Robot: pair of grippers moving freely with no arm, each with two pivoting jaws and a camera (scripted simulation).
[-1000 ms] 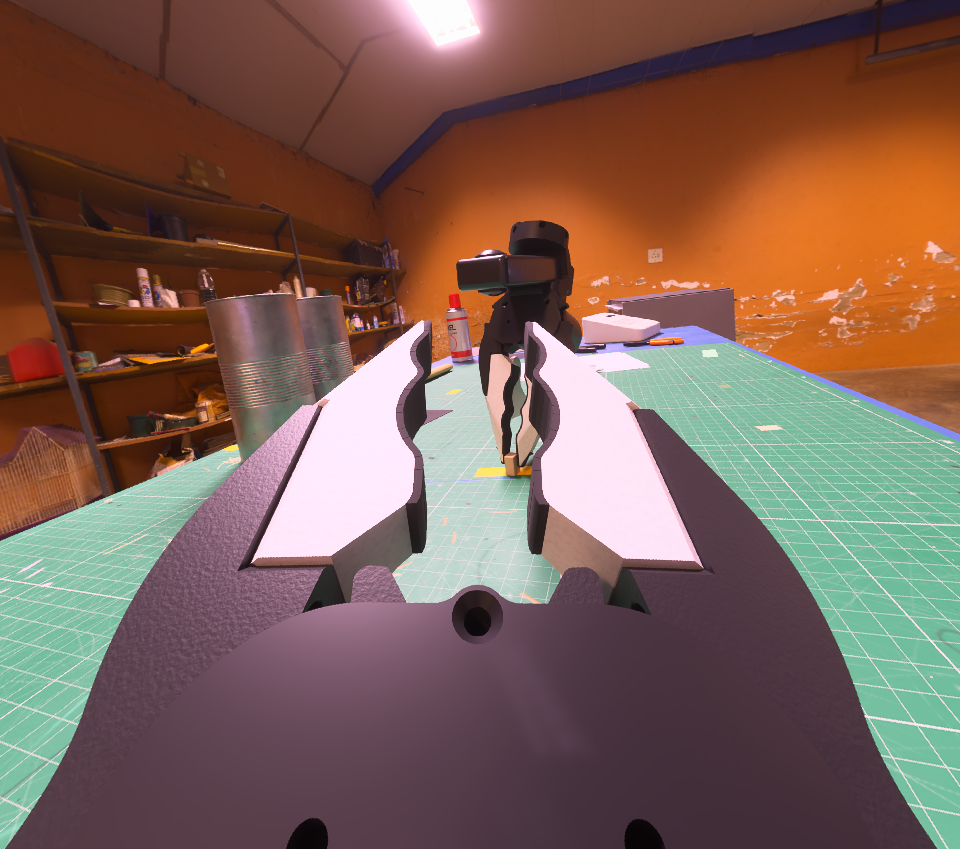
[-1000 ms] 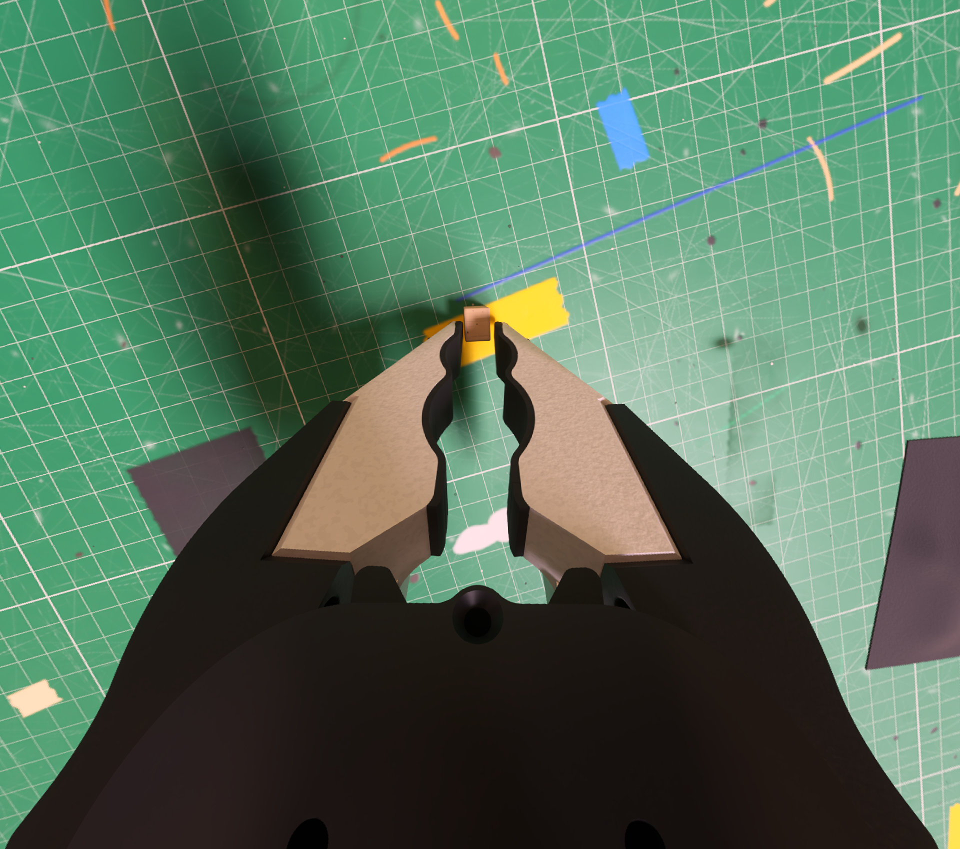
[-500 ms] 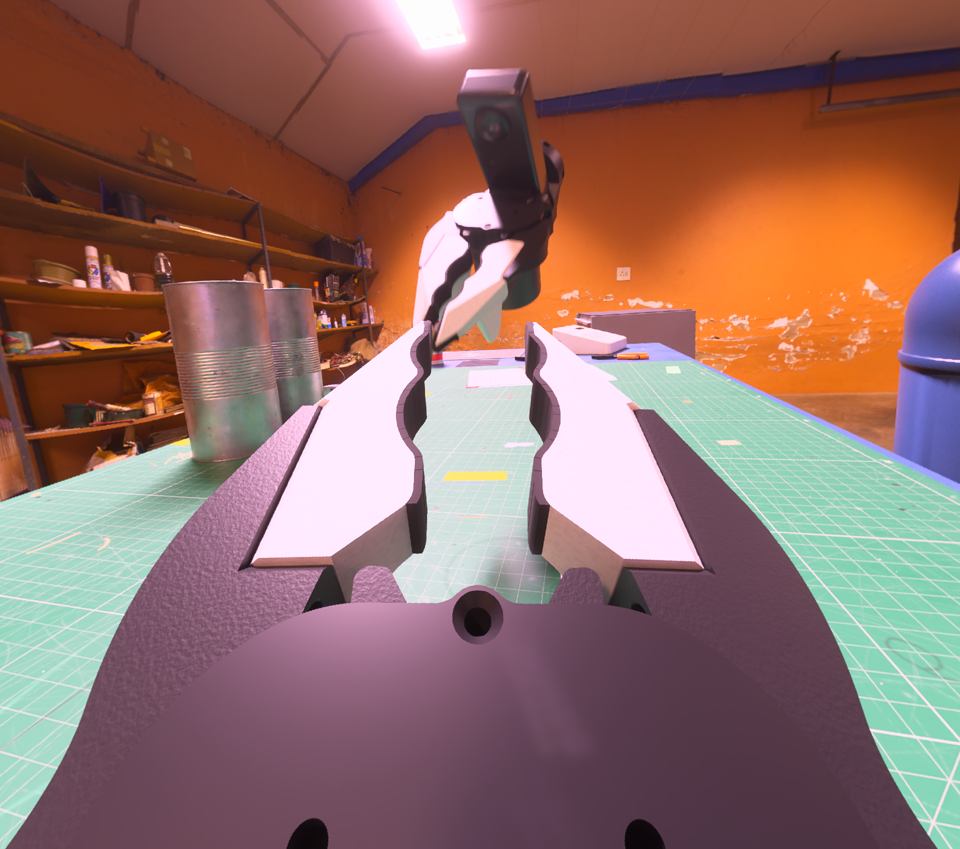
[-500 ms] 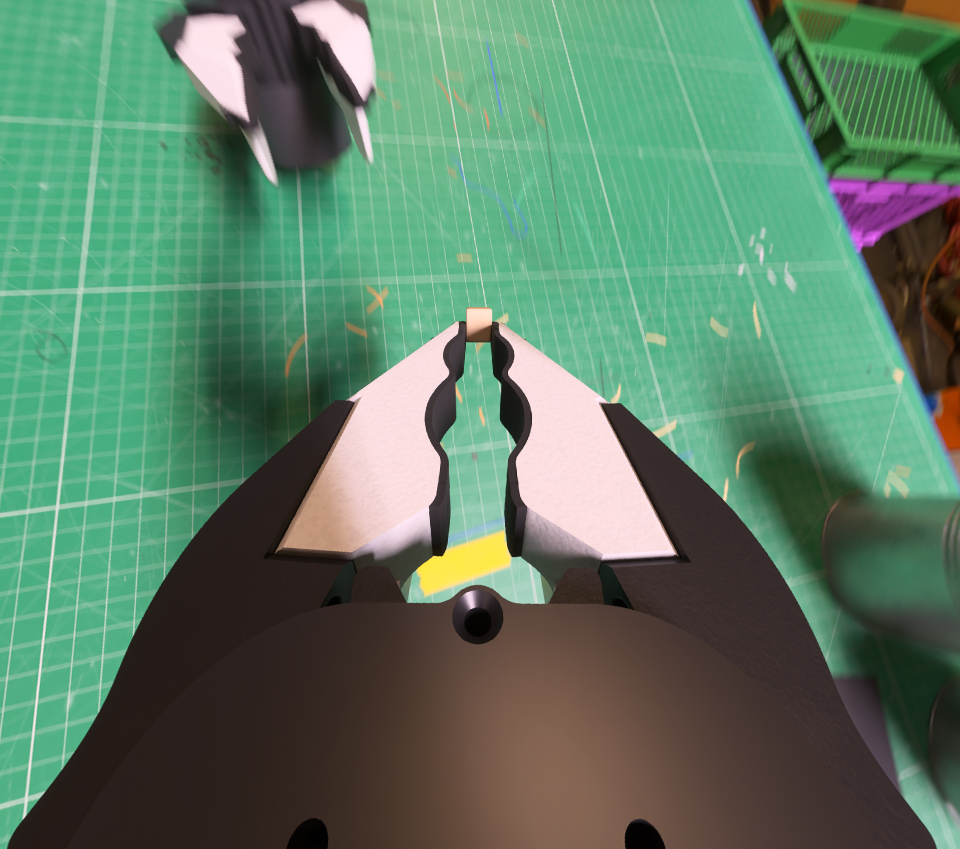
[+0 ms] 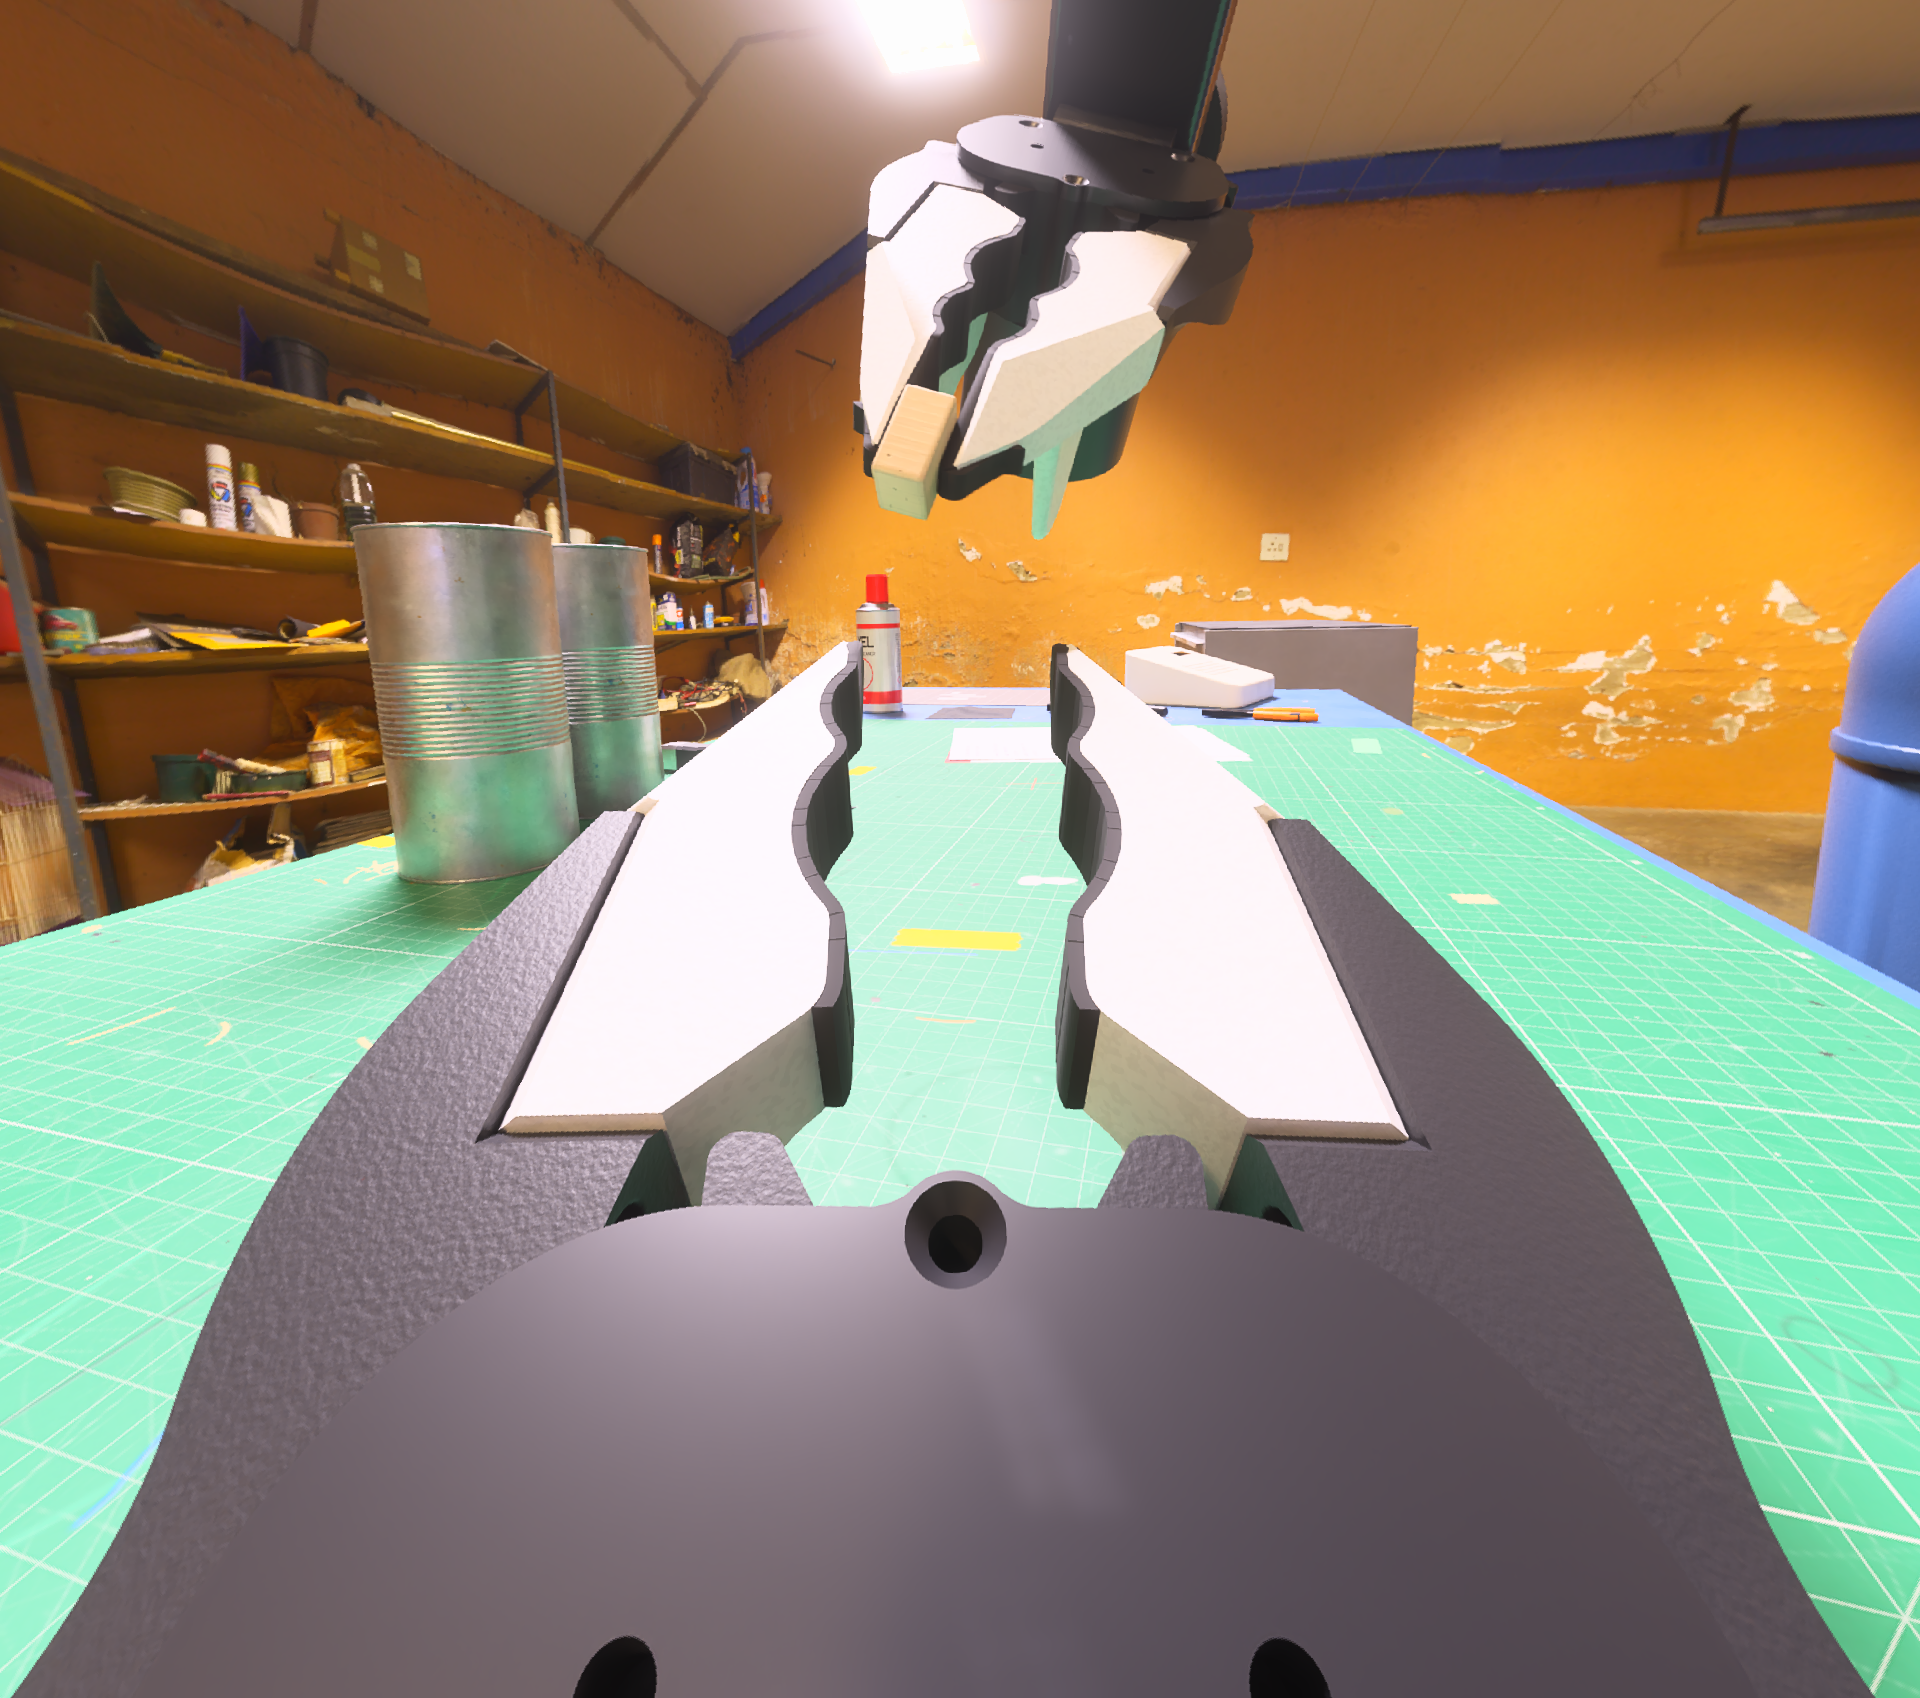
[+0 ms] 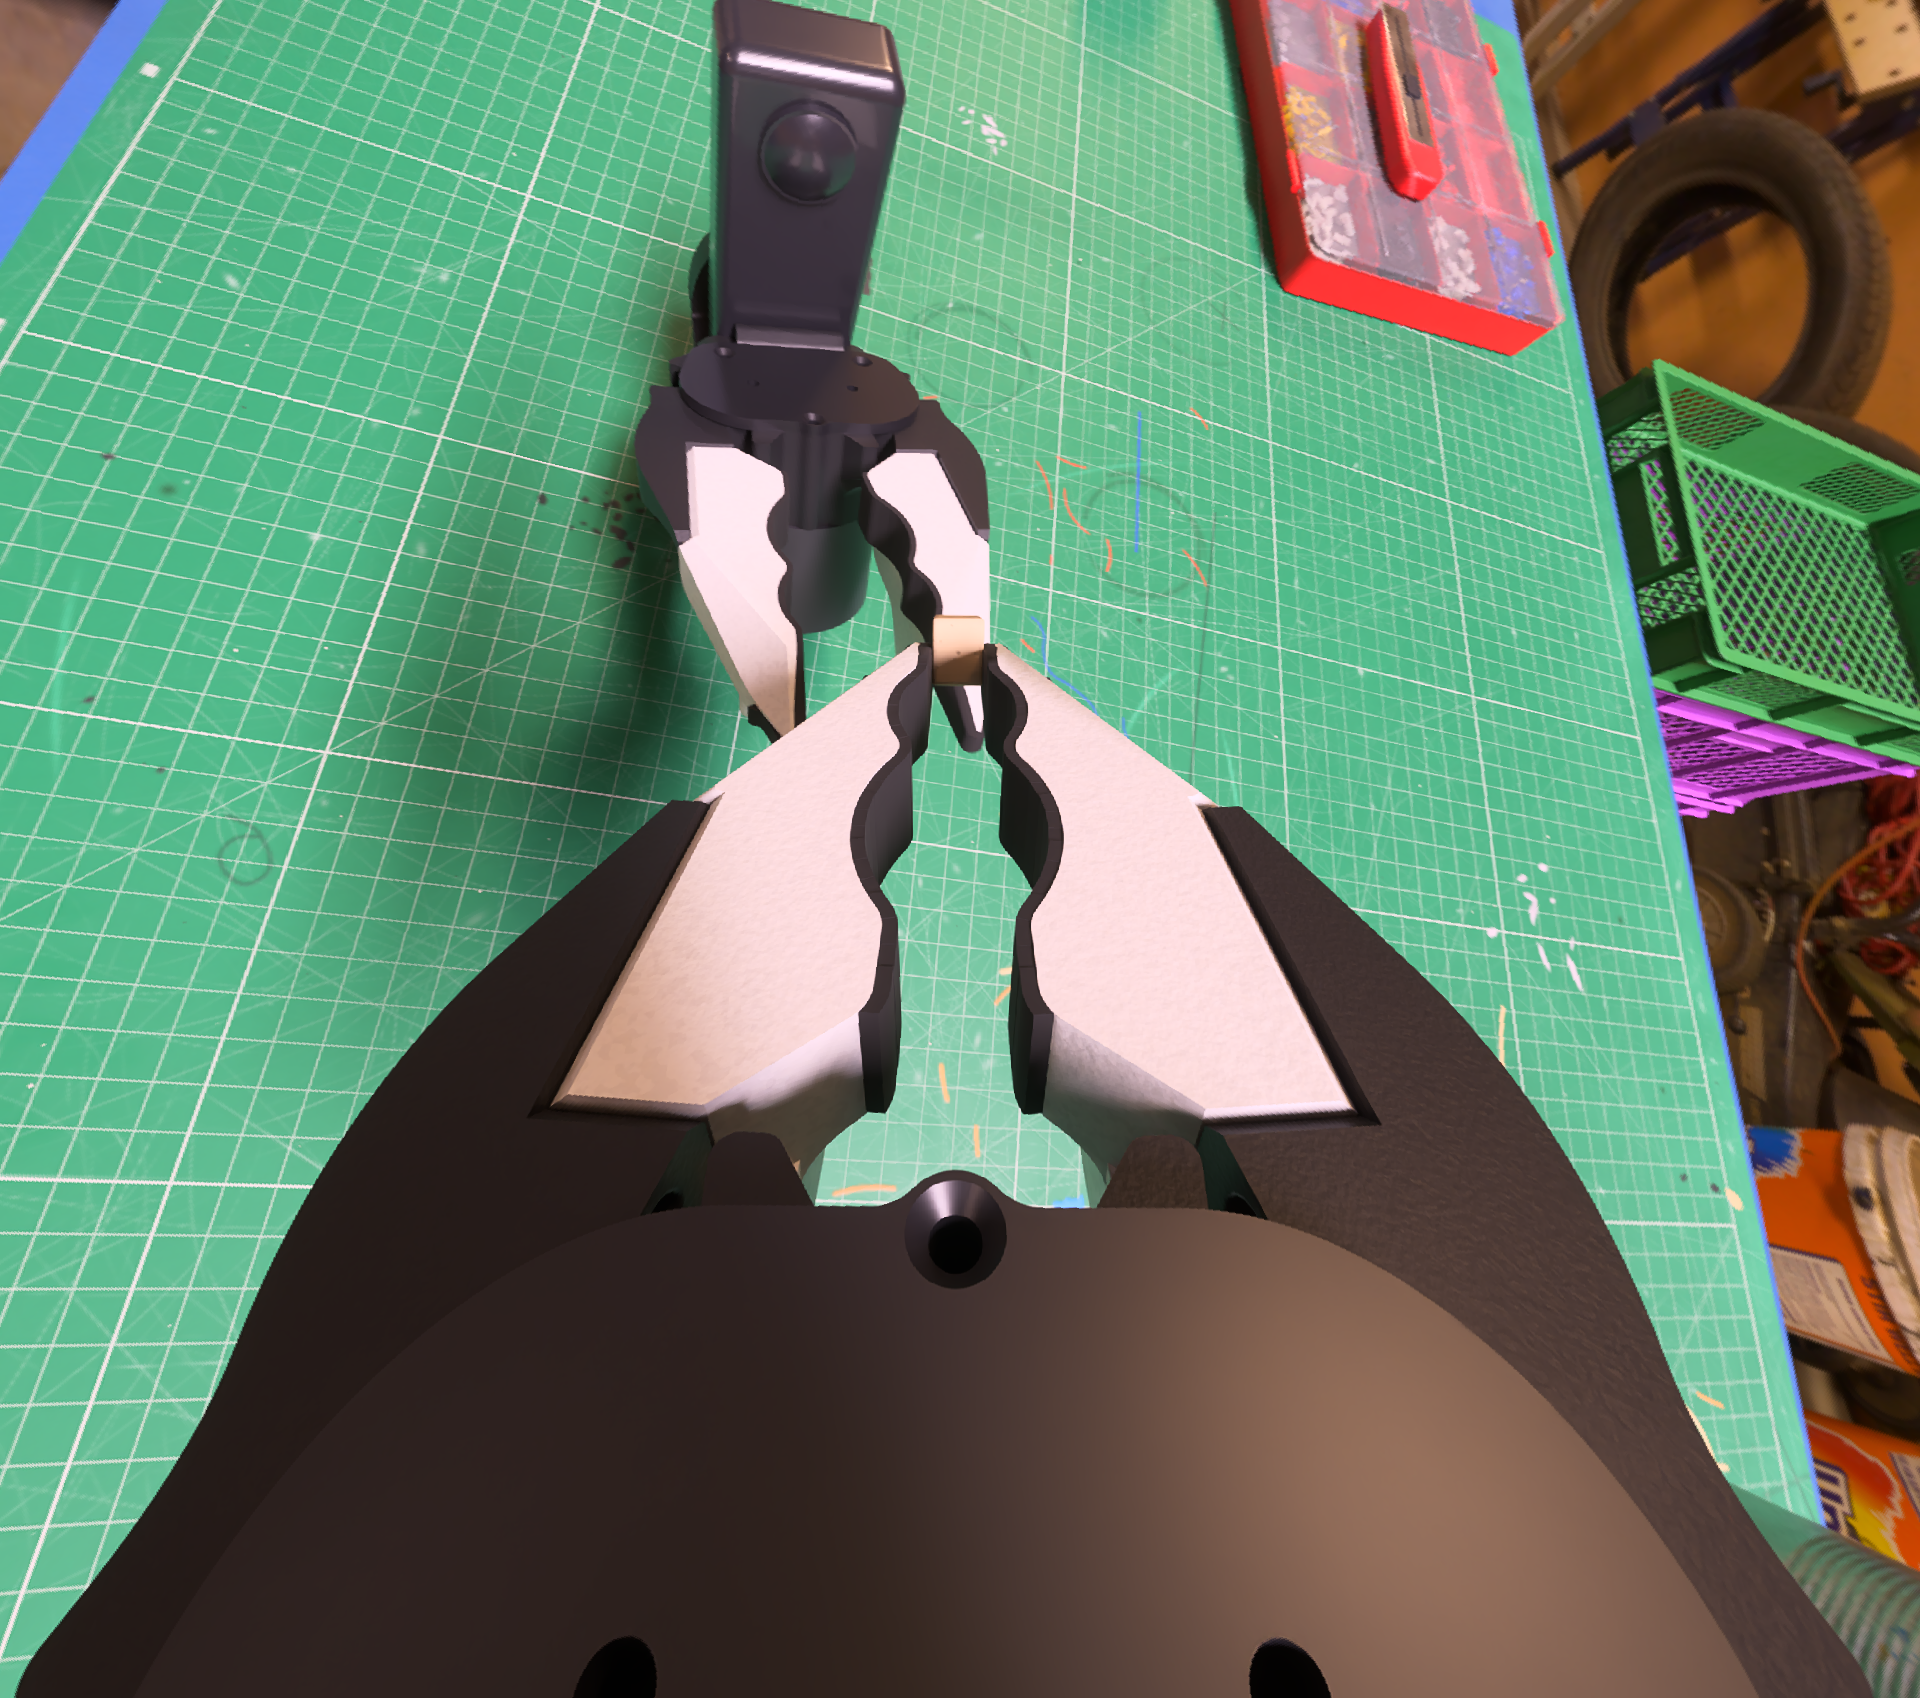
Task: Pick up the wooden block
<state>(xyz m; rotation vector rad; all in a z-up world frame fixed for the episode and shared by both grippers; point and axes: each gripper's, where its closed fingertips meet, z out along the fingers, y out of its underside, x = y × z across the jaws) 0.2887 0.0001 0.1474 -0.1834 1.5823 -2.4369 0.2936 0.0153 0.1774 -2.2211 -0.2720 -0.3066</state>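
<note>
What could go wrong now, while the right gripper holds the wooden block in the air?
The right gripper pinches the wooden block only at its very fingertips, high above the green mat, so a jolt may let it slip and fall. The open left gripper sits just below and ahead; descending could strike it.

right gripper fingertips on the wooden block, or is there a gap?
Touching. In the right wrist view both fingertips press the sides of the wooden block with no gap. The left wrist view shows the block clamped high above the green mat.
</note>
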